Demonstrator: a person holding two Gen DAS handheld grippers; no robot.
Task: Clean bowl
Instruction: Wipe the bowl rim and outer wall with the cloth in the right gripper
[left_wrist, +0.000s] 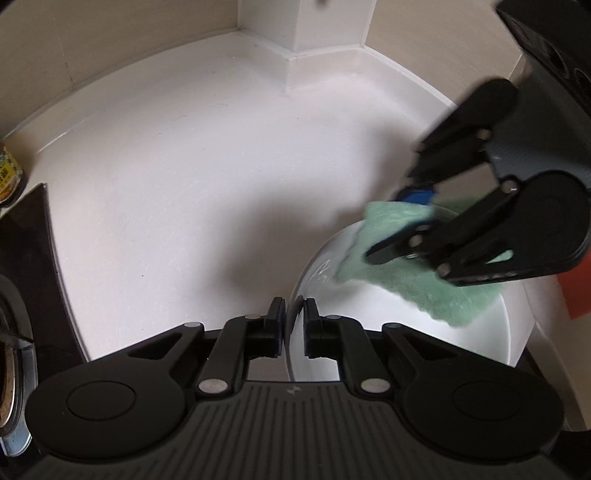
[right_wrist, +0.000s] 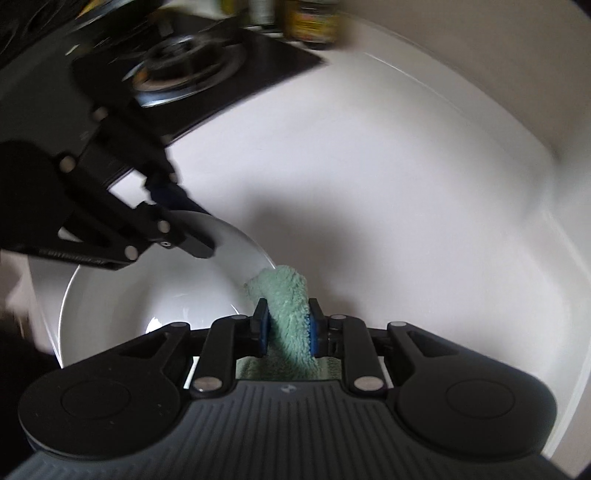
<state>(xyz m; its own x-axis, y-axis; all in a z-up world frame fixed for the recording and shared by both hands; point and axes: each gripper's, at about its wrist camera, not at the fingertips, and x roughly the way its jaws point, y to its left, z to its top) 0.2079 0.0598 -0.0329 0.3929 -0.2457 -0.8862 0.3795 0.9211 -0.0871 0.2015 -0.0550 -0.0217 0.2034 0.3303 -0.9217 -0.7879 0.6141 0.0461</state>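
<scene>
1. Bowl: white, on the white worktop near its back corner.
2. Left claw: clamped on the bowl's rim.
3. Right claw: clamped on a green cloth draped at the rim.
4. Step: wiping; next, likely sweep the cloth around inside, bowl held steady.

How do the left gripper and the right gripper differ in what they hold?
The left gripper is shut on the rim of the white bowl, a hard thing; the right gripper is shut on the green cloth, a soft thing. The left steadies; the right presses the cloth at the rim. Both are black with blue pads.
</scene>
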